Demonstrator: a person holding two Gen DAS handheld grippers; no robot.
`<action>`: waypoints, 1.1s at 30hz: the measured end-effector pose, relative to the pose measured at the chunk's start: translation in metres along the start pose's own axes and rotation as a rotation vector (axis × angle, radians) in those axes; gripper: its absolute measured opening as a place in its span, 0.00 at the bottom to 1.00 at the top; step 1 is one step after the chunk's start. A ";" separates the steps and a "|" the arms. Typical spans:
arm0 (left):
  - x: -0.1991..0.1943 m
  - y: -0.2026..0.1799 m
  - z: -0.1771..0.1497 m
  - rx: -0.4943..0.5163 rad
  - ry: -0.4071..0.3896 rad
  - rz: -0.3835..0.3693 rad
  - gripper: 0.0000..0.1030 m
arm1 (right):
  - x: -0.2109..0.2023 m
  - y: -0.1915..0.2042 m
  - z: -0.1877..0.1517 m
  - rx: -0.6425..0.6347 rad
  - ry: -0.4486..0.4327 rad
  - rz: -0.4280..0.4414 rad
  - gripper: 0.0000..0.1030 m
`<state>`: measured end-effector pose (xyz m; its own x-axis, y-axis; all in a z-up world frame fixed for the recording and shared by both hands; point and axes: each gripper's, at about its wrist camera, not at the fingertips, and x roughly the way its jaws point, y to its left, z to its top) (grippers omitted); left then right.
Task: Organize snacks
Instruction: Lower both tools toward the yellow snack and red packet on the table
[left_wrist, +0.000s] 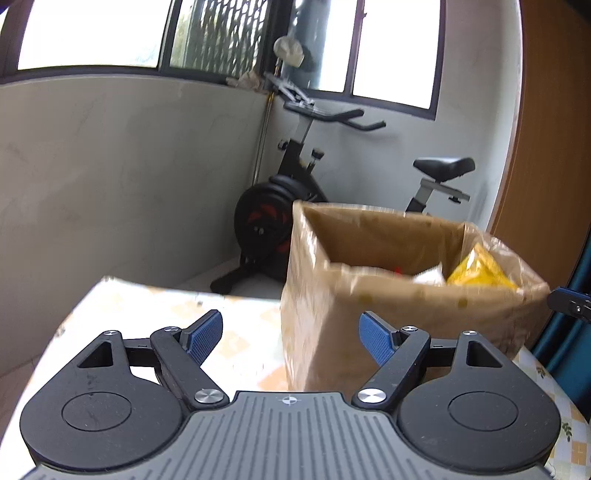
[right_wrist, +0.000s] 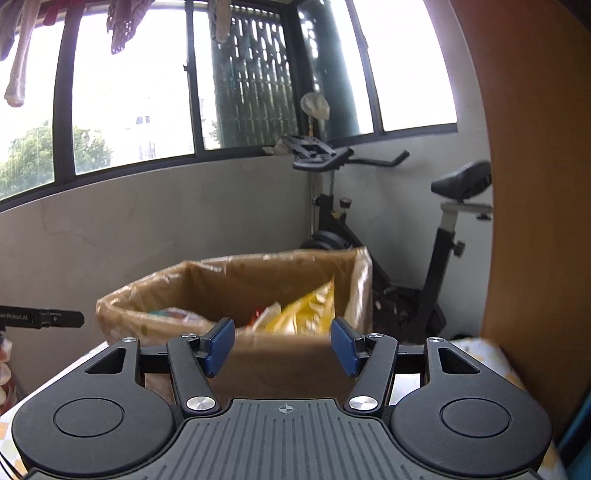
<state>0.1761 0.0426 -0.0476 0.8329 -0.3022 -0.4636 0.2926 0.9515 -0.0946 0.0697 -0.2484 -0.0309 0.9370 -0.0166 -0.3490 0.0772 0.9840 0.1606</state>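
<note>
A brown cardboard box (left_wrist: 332, 295) lined with clear plastic stands on the table. A yellow snack bag (left_wrist: 480, 271) and other packets lie inside it. My left gripper (left_wrist: 291, 339) is open just short of the box's near left corner, with nothing between its blue pads. In the right wrist view the same box (right_wrist: 280, 362) is straight ahead, and the yellow snack bag (right_wrist: 306, 314) leans against its right wall. My right gripper (right_wrist: 282, 345) is open before the box's near wall, holding nothing. A tip of the left gripper (right_wrist: 44, 319) shows at the left edge.
The table (left_wrist: 129, 306) carries a pale patterned cloth. An exercise bike (left_wrist: 295, 206) stands behind the box by the grey wall. A wooden panel (right_wrist: 535, 221) rises at the right. A dark part of the other gripper (left_wrist: 570, 301) shows beside the box.
</note>
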 end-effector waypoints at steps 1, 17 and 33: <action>0.000 0.002 -0.008 -0.016 0.015 -0.002 0.80 | -0.003 -0.001 -0.008 0.006 0.014 -0.003 0.53; 0.017 -0.006 -0.081 -0.093 0.172 0.004 0.79 | 0.018 -0.032 -0.126 -0.232 0.473 0.007 0.62; 0.016 -0.013 -0.099 -0.117 0.213 -0.014 0.79 | 0.040 -0.045 -0.131 -0.432 0.615 0.247 0.50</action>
<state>0.1395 0.0304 -0.1411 0.7078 -0.3080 -0.6357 0.2366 0.9513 -0.1975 0.0587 -0.2696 -0.1732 0.5435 0.1887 -0.8179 -0.3658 0.9303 -0.0284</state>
